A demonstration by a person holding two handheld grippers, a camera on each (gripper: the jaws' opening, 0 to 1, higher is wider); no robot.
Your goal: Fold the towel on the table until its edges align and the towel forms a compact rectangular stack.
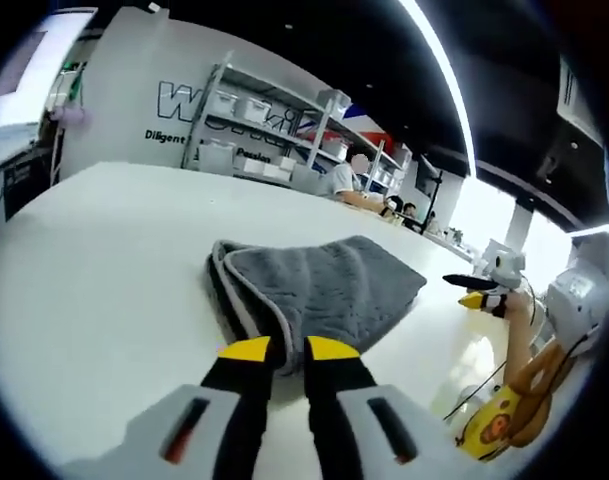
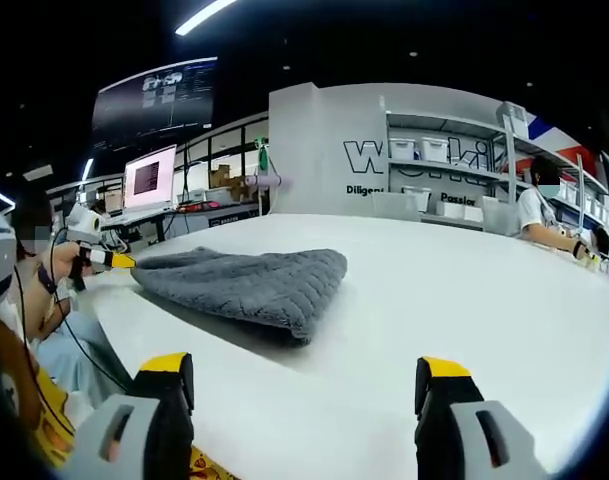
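The grey towel (image 1: 319,290) lies folded mid-worktop (image 1: 94,260), at twelve o'clock from both grippers. The left gripper (image 1: 289,349) has its jaws nearly clenched, holding nothing, just short of the hem. The right gripper (image 2: 302,375) is released wide. The towel looks soft, light and floppy; pinch the layered edge at a corner.

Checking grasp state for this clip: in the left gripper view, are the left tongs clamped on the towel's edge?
Yes, the left tongs sit nearly closed with the grey towel edge pinched between their yellow tips.
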